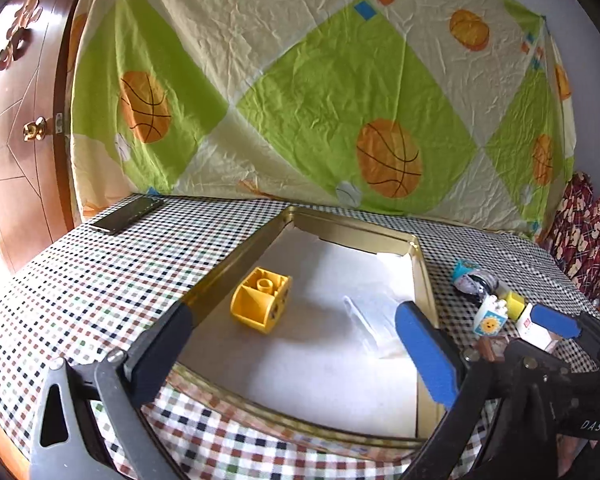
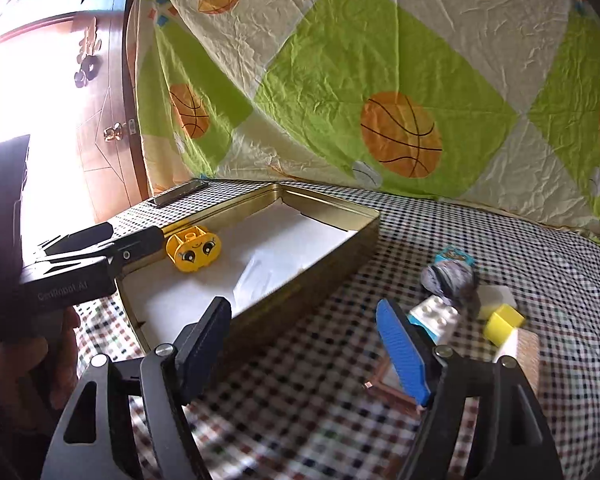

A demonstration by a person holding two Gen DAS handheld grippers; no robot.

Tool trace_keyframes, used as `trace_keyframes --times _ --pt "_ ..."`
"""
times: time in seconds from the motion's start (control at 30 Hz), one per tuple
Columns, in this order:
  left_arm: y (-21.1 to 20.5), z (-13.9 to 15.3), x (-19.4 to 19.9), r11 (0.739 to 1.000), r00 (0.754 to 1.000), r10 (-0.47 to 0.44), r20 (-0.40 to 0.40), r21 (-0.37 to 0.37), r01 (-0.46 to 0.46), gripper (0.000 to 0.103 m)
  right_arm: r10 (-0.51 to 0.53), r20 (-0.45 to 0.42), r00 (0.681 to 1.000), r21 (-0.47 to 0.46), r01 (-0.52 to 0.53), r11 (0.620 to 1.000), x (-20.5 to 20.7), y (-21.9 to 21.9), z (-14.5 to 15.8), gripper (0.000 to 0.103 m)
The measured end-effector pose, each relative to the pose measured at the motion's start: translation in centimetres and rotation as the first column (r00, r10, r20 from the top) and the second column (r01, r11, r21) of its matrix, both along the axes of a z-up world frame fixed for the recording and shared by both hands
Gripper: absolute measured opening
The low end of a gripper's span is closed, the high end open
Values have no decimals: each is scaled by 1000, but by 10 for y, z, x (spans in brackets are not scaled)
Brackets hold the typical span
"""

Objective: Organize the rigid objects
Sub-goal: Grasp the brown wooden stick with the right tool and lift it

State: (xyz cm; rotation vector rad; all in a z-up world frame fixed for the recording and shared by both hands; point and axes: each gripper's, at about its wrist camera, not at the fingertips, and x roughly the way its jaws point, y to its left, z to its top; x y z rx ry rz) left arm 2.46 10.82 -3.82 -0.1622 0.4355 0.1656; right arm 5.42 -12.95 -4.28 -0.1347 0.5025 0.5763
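Observation:
A gold tin tray [image 1: 356,232] lined with white paper sits on the checked tablecloth. A yellow toy block with a face [image 1: 261,300] lies inside it; it also shows in the right wrist view [image 2: 193,249]. My left gripper [image 1: 296,344] is open and empty over the tray [image 2: 332,256], behind the block. My right gripper [image 2: 304,340] is open and empty, low over the cloth right of the tray. A white studded brick [image 2: 436,318], a yellow cube [image 2: 502,322], a grey-blue toy [image 2: 448,276] and a brown flat piece [image 2: 388,384] lie by its blue finger [image 2: 400,348].
A dark phone [image 1: 128,214] lies at the table's far left corner. A clear plastic piece [image 1: 364,320] lies inside the tray. A basketball-print sheet [image 1: 300,80] hangs behind the table. A wooden door [image 1: 16,120] stands at left. The same toy cluster [image 1: 496,312] shows right of the tray.

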Motion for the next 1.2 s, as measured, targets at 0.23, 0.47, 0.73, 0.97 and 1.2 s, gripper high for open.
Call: trace_keyframes --times 0.23,0.47,0.73,0.97,1.2 --pt "-35 -6 -8 998 998 -62 17 -7 62 103 -53 43 998 -55 55 997 -27 -66 -18 77" --pt "-72 -10 -4 988 988 -151 -16 26 152 103 -18 -50 999 -107 12 994 -9 -83 -30 77" --pt "-94 -11 2 980 981 -191 -40 56 193 103 11 -147 989 -156 -34 987 7 -84 -46 61" --pt "-107 -9 7 971 974 -223 -48 75 227 103 72 -180 981 -152 -100 983 3 -77 -52 24" --pt "-123 -8 15 959 961 -268 -67 83 273 103 24 -76 997 -54 -28 998 -10 -85 -33 17"
